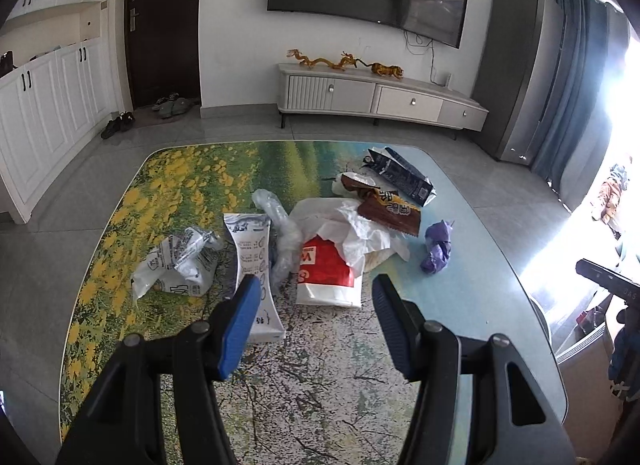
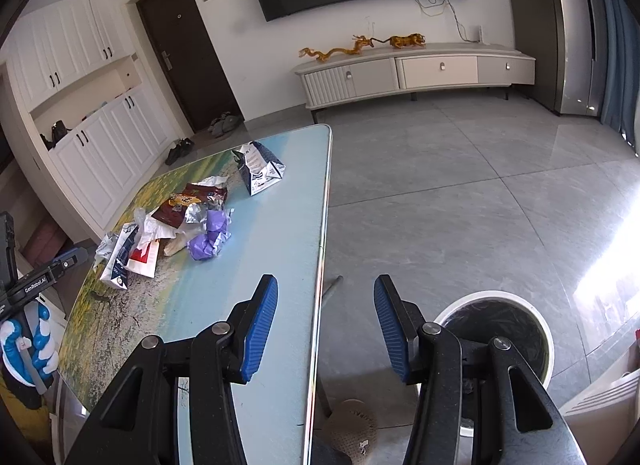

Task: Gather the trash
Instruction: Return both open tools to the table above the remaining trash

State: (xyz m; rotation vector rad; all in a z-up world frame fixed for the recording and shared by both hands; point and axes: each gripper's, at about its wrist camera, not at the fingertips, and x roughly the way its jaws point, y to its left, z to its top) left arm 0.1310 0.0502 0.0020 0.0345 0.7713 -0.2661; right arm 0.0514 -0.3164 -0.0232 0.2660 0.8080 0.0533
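Trash lies on the table (image 1: 320, 365): a crumpled white wrapper (image 1: 176, 261), a white carton (image 1: 256, 269), a red and white bag (image 1: 328, 277) under white tissue, a brown snack packet (image 1: 388, 209), a dark pouch (image 1: 404, 175) and a purple wad (image 1: 438, 247). My left gripper (image 1: 316, 285) is open just short of the red bag, nothing between its fingers. In the right wrist view my right gripper (image 2: 326, 285) is open and empty over the table's right edge (image 2: 322, 265). The purple wad (image 2: 210, 239) and the pouch (image 2: 258, 167) lie to its left. A round white bin (image 2: 516, 305) with a dark liner stands on the floor below right.
A low TV cabinet (image 1: 380, 95) stands against the far wall beyond grey floor tiles (image 2: 460, 193). White cupboards (image 1: 44, 105) line the left. A slipper (image 2: 352, 431) lies on the floor under the table's edge. A blue-gloved hand (image 2: 28, 349) holds the other gripper at the left.
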